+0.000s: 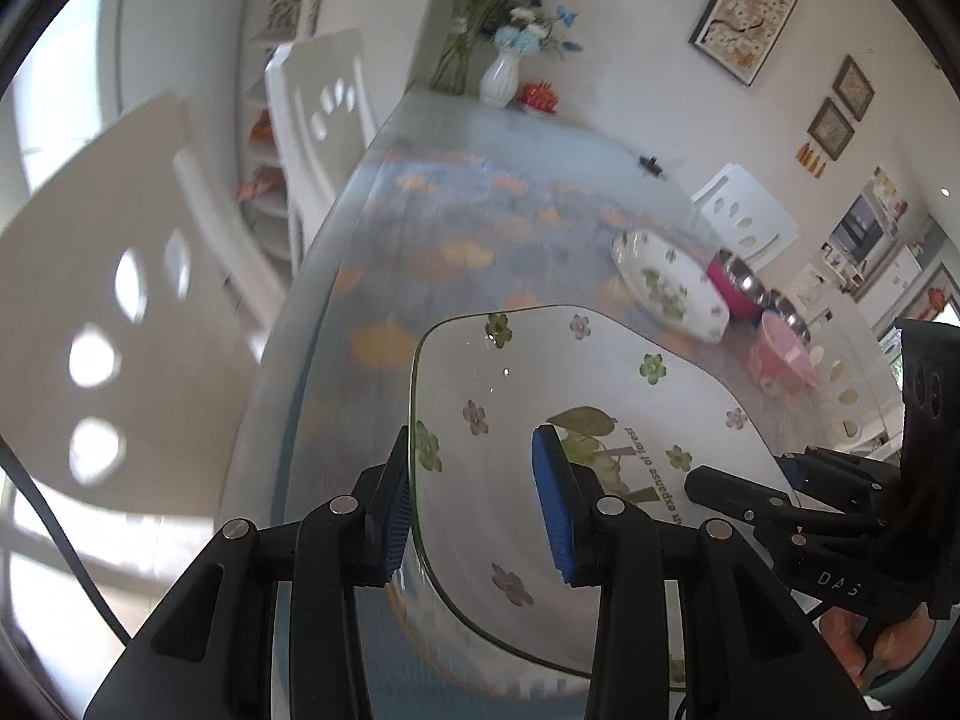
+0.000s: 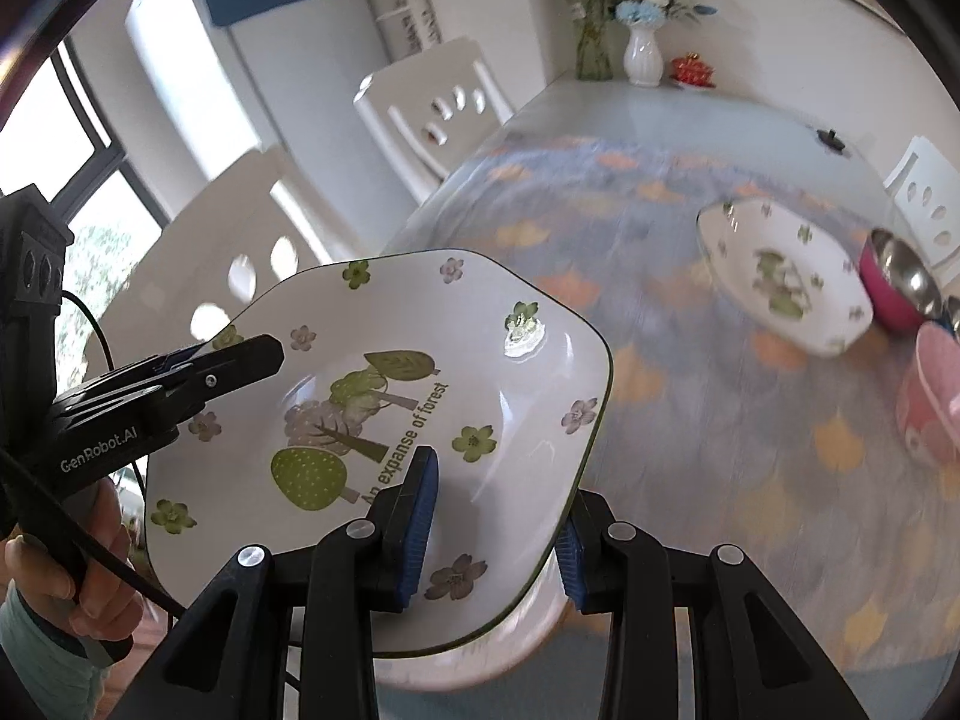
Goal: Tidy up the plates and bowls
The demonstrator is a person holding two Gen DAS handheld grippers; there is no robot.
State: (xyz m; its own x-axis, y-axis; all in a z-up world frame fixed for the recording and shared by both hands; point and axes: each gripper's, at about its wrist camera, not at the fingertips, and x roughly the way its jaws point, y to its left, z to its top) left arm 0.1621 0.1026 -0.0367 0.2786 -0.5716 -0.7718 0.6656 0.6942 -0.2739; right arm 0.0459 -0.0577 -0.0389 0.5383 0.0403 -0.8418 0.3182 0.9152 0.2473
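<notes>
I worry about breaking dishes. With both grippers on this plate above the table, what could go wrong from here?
1. The left gripper and right gripper pinch only the rims of the white square floral plate; uneven pulling could make it slip.
2. Lowered carelessly, it could strike the white floral bowl or pink steel-lined bowl.

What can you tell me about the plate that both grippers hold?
The plate looks like glazed white ceramic, roughly square with rounded corners and a thin dark rim. It shows small flowers, trees and the words "An expanse of forest". It is tilted above the table. The left gripper and right gripper each straddle one edge.
</notes>
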